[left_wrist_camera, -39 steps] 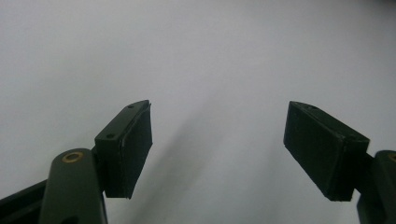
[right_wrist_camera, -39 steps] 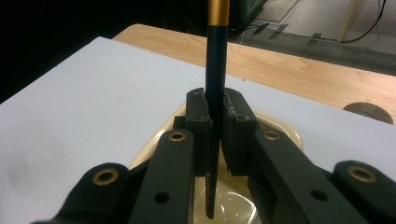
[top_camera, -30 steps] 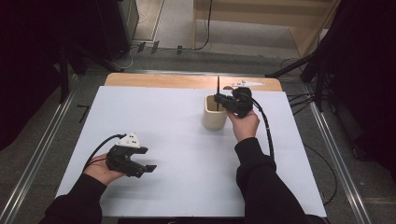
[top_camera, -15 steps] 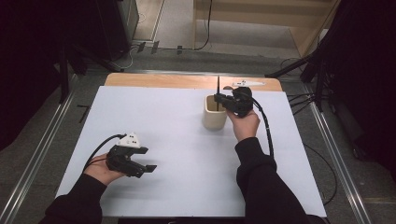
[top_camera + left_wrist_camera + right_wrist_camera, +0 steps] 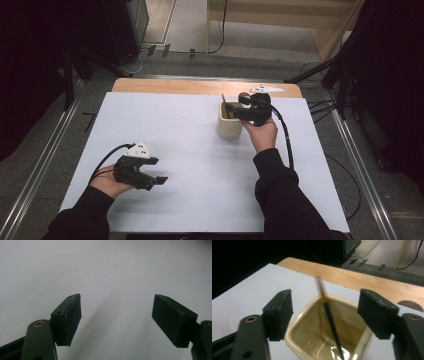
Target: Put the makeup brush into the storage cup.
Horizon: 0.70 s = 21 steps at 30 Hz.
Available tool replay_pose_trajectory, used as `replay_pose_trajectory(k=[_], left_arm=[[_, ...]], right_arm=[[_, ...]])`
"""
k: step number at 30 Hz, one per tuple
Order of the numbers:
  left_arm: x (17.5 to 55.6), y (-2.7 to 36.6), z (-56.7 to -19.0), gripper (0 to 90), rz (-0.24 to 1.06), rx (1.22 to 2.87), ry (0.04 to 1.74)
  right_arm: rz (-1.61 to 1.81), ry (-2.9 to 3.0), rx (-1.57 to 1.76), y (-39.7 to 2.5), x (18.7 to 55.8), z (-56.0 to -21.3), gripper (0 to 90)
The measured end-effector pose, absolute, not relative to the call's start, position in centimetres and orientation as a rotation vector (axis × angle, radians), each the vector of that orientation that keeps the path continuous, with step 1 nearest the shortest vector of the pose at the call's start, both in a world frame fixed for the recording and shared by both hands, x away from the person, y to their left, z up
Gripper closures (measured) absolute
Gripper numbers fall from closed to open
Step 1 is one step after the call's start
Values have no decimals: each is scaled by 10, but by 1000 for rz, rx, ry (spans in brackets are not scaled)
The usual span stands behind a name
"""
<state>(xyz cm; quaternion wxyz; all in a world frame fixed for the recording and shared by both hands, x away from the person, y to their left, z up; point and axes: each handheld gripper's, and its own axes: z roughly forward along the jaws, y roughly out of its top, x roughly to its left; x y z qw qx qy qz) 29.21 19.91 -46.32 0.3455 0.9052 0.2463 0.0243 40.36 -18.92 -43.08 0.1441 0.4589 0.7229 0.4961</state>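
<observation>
Nothing has shifted since a second ago: right gripper stays over the cup, jaws spread, holding nothing. Cup is cream, glossy, square-mouthed with rounded corners, at the far right of the white table. A thin black brush with an orange-brown upper handle leans inside. Left gripper rests near left, jaws apart, empty.

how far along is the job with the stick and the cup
Done: the stick already stands in the cup, leaning against its rim. In hand: nothing. The right claw hangs open above the cup with the stick between its jaws, not pinched. The left claw is open over bare table, holding nothing. Left: probably just drawing the right claw away, if dropping the stick in was the aim.
</observation>
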Motion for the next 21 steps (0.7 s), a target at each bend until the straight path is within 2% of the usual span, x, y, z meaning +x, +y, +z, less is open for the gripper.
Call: replay_pose_trajectory(k=[6,21], left_arm=[[292,199,-463,242,60,2353,642],[292,200,-463,242,66,2354,643]], right_arm=[[1380,2132,1307,-187,400,-432,229],[1402,2182,1273,-190,384,-428,235]])
